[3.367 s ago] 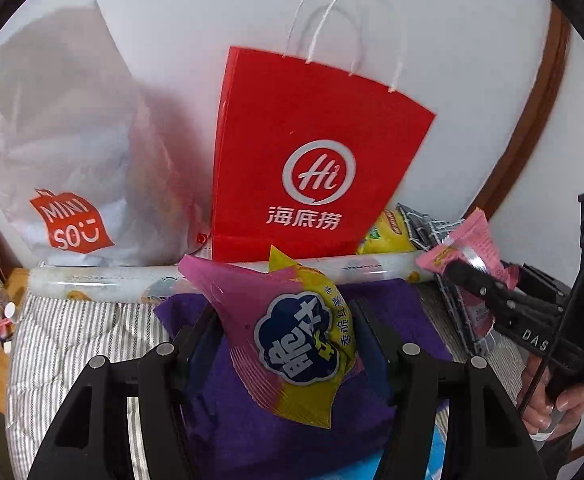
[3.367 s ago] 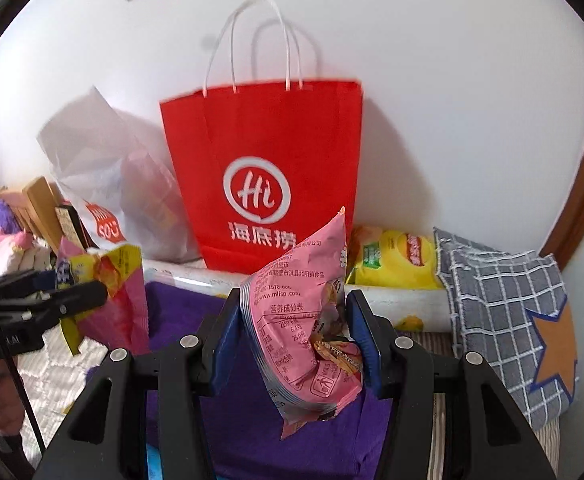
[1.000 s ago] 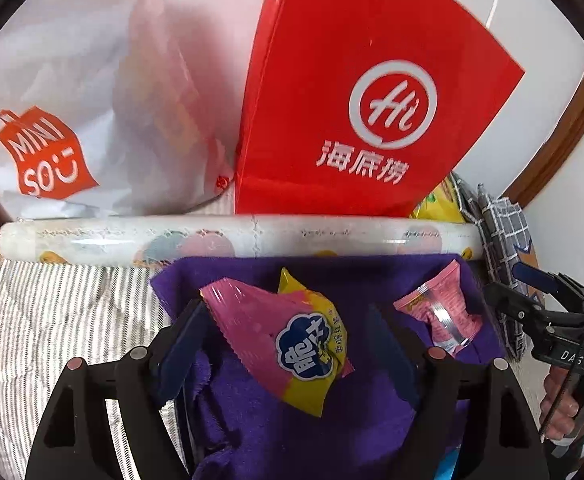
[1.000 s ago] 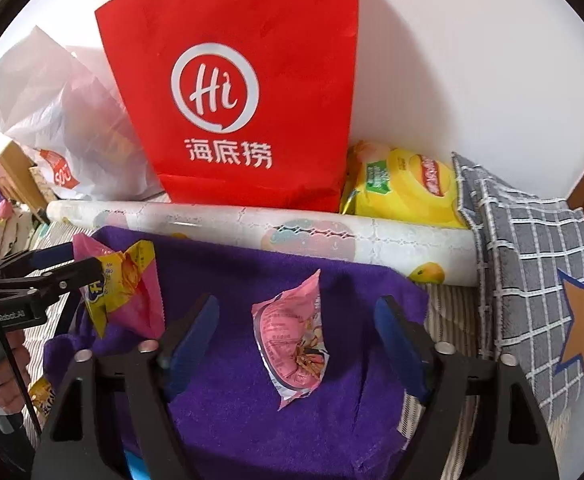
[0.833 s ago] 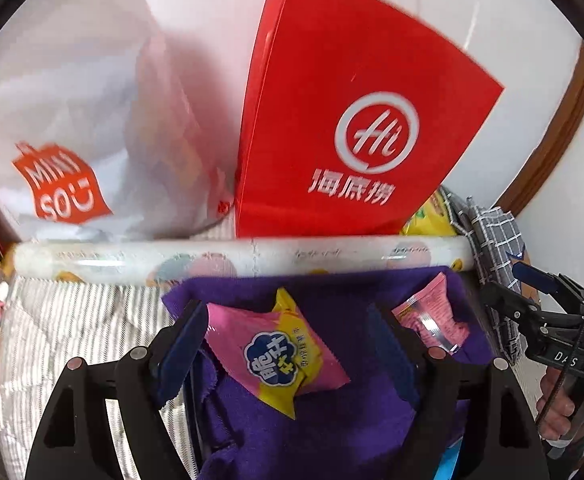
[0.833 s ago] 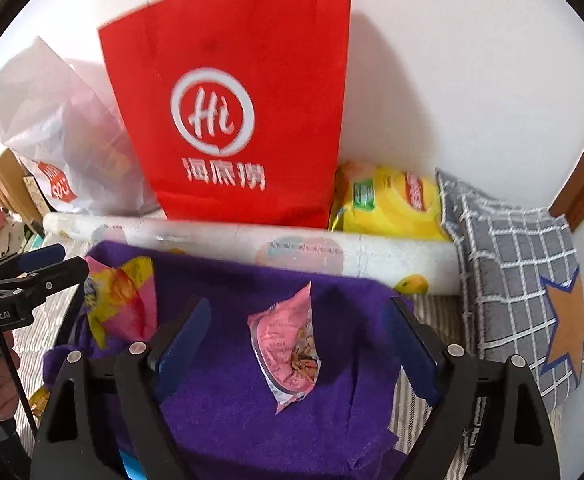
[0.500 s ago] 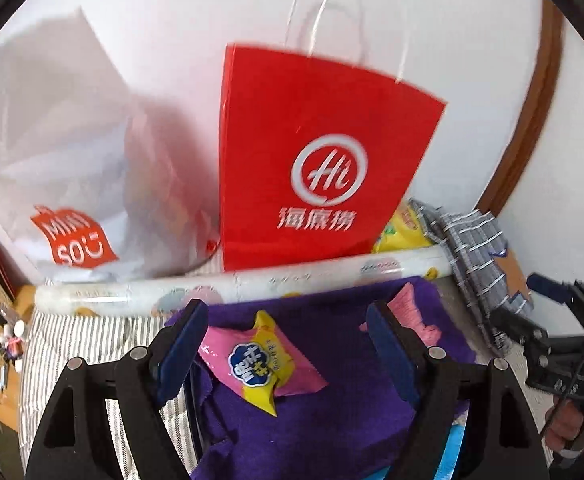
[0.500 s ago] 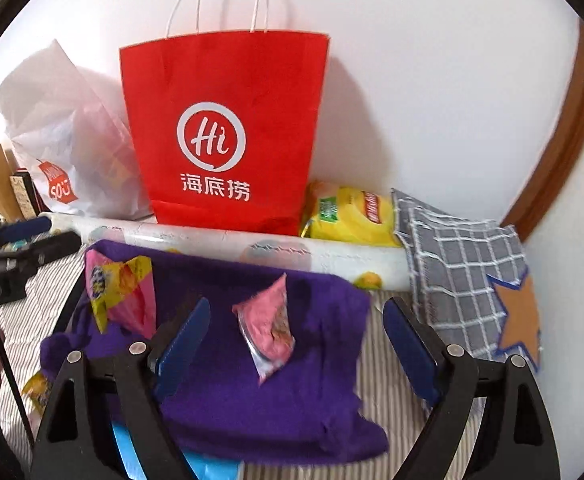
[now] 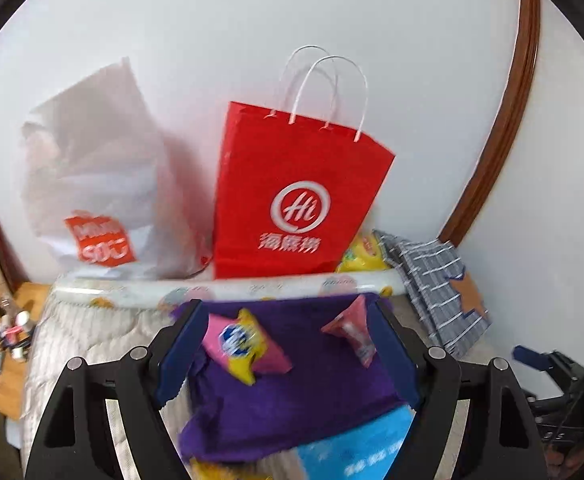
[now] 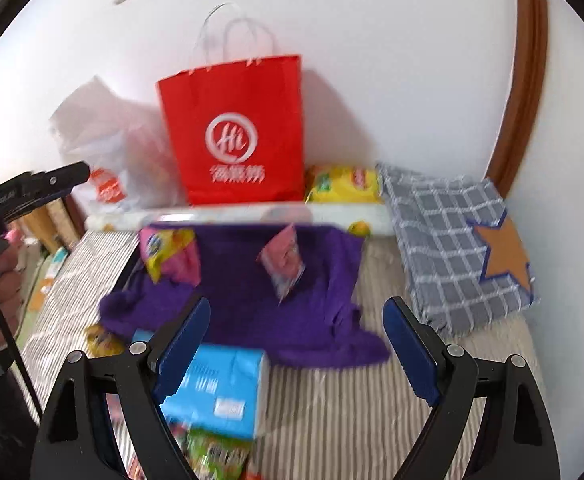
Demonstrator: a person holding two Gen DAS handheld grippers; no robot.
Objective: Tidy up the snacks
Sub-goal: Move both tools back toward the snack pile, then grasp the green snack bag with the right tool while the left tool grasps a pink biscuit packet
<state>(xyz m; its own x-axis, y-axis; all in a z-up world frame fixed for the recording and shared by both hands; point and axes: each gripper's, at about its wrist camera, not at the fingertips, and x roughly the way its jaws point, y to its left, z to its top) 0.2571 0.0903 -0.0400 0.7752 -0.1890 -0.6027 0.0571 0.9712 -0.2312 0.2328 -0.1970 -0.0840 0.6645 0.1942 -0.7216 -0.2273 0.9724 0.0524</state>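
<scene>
Both claws stand wide open and empty. The blue snack box (image 10: pixel 215 388) lies on the bed, just under the right claw (image 10: pixel 296 344), nearer it than the left claw (image 9: pixel 287 356). Two packets (image 10: pixel 167 254) rest farther off on the purple cloth (image 10: pixel 243 300).

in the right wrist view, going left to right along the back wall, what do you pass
white plastic bag → red paper bag → yellow snack bag → grey checked cushion with an orange star
</scene>
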